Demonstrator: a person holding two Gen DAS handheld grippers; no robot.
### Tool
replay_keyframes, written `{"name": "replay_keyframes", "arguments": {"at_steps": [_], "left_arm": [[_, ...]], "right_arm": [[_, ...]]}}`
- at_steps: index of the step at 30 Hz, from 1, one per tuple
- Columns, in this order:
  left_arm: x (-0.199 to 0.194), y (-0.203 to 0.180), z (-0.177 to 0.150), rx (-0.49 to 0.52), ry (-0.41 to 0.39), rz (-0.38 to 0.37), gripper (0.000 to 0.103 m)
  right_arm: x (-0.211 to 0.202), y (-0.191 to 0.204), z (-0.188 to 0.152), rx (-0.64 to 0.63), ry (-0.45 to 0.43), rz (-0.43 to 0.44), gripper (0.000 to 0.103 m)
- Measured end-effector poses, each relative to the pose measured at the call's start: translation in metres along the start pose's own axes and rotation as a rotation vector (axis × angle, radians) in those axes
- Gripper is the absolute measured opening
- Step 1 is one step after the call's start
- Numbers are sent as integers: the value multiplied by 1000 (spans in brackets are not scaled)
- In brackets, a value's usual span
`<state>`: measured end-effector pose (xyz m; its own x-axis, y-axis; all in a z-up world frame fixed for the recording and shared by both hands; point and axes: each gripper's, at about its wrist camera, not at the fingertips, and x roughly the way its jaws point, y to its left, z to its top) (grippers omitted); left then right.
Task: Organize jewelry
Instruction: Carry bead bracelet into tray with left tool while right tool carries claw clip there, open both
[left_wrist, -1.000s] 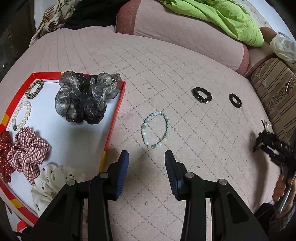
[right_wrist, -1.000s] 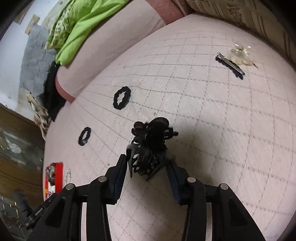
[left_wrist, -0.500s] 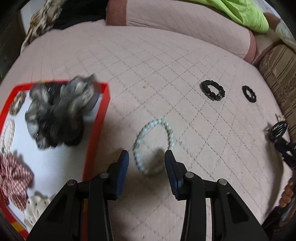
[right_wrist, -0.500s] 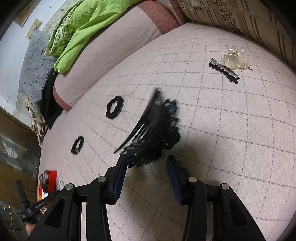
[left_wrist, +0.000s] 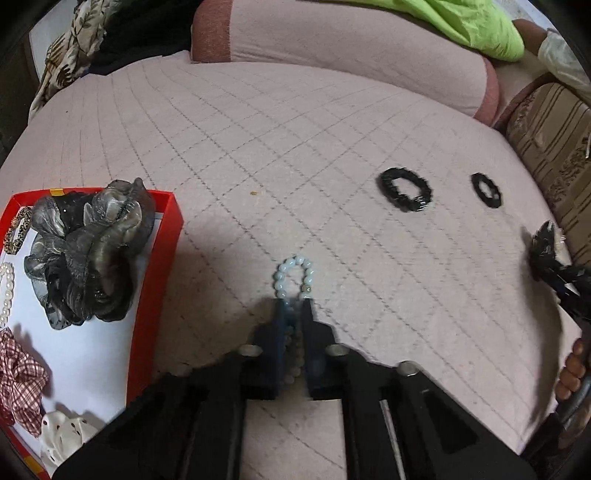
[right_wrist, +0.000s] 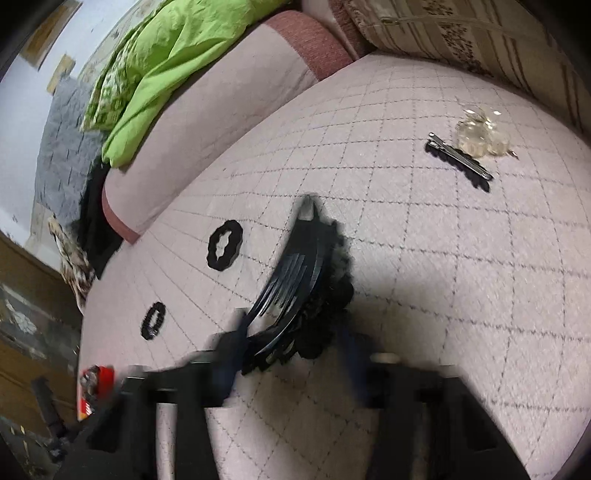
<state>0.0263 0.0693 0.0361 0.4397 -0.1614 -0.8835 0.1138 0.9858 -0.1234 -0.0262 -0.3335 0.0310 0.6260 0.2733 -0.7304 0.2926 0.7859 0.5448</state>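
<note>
the left gripper (left_wrist: 293, 325) pinches one pale bead bracelet (left_wrist: 293, 275) on the quilted pink cover (left_wrist: 295, 147), right of the red-rimmed tray (left_wrist: 157, 288). two black ring-shaped hair ties (left_wrist: 404, 194) (left_wrist: 485, 190) lie far right. the blurred right gripper (right_wrist: 291, 350) stands spread around one black toothed hair claw (right_wrist: 299, 280).
</note>
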Motion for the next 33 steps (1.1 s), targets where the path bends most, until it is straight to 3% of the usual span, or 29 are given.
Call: {"name": "replay_keyframes", "arguments": {"at_steps": [5, 6, 7, 19, 33], "left_arm": [[-22, -6, -8, -12, -25, -32, 4], [-26, -8, -11, -16, -28, -40, 4], [-32, -8, -14, -18, -33, -47, 4], [-102, -4, -44, -21, -128, -97, 4], [-169, 30, -73, -96, -236, -80, 4]], "right_arm": [[-2, 8, -3, -40, 4, 8, 25], [-6, 11, -5, -49, -5, 10, 15], [-10, 13, -6, -59, -11, 7, 13], [-57, 35, -40, -105, -35, 76, 12], [-90, 97, -88, -248, -4, 134, 12]]}}
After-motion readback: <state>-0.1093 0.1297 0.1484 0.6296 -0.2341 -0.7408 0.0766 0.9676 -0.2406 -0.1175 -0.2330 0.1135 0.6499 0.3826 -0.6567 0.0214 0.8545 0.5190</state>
